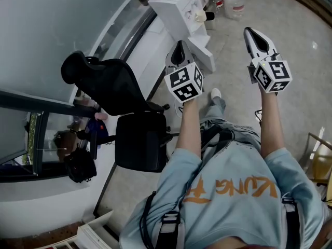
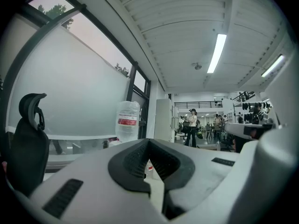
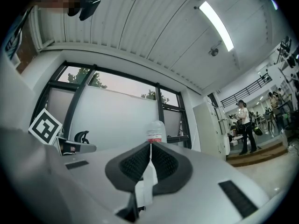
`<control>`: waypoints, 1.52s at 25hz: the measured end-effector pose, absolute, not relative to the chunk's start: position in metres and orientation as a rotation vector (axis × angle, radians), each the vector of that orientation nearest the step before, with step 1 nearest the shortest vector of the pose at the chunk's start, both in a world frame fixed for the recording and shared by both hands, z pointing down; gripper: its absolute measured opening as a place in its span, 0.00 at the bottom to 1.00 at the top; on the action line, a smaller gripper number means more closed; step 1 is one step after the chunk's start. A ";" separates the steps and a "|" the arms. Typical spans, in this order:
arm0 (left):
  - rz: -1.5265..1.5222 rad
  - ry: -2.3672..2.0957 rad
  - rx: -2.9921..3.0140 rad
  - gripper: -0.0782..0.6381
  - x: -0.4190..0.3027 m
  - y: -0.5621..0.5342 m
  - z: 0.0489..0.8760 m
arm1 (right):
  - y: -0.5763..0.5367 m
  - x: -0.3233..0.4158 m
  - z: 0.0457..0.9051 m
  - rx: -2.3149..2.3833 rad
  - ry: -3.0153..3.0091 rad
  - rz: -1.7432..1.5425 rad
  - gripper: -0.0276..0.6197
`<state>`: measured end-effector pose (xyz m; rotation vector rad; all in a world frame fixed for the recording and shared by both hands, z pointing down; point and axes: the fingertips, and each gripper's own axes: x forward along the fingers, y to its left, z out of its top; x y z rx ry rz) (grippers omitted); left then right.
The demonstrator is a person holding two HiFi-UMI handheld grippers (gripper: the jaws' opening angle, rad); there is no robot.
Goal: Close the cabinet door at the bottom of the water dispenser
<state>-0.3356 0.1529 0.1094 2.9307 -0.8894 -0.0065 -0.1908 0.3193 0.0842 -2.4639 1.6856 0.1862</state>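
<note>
White and boxy, the water dispenser (image 1: 179, 12) stands at the far end of the floor, ahead of my left hand. From here I cannot tell how its bottom cabinet door sits. A big clear bottle with a red label (image 2: 127, 120) rises just past my left gripper (image 1: 180, 46), and it shows beyond my right gripper (image 1: 252, 35) too. Both tongs are closed, pads together, with nothing gripped and nothing touched; they hang in free air. My two forearms reach forward side by side and roughly level, the left arm (image 1: 189, 123) pointing toward the dispenser, the right arm (image 1: 271, 123) well apart over bare floor. A black office chair (image 1: 119, 102) stands on my left, near a frosted glass wall (image 2: 79, 87).
</note>
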 end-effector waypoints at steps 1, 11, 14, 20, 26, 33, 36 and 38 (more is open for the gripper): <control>-0.018 -0.882 2.949 0.12 -0.332 0.151 0.109 | 0.317 -0.186 0.084 -2.466 1.680 0.193 0.09; -0.028 -0.827 2.977 0.12 -0.269 0.100 0.126 | 0.268 -0.123 0.100 -2.504 1.645 0.183 0.09; 0.020 -0.805 2.959 0.12 -0.240 0.074 0.142 | 0.239 -0.097 0.115 -2.518 1.651 0.131 0.09; 0.121 -0.745 2.932 0.12 -0.179 0.027 0.177 | 0.180 -0.042 0.147 -2.511 1.649 0.009 0.09; 0.289 -0.745 2.877 0.12 -0.140 -0.025 0.219 | 0.116 0.002 0.193 -2.499 1.659 -0.185 0.09; 0.410 -0.797 2.776 0.12 -0.103 -0.096 0.271 | 0.033 0.046 0.234 -2.483 1.725 -0.322 0.09; 0.449 -0.813 2.712 0.12 -0.088 -0.123 0.296 | -0.003 0.061 0.249 -2.483 1.776 -0.381 0.09; 0.474 -0.822 2.668 0.12 -0.081 -0.136 0.313 | -0.023 0.070 0.262 -2.484 1.816 -0.423 0.09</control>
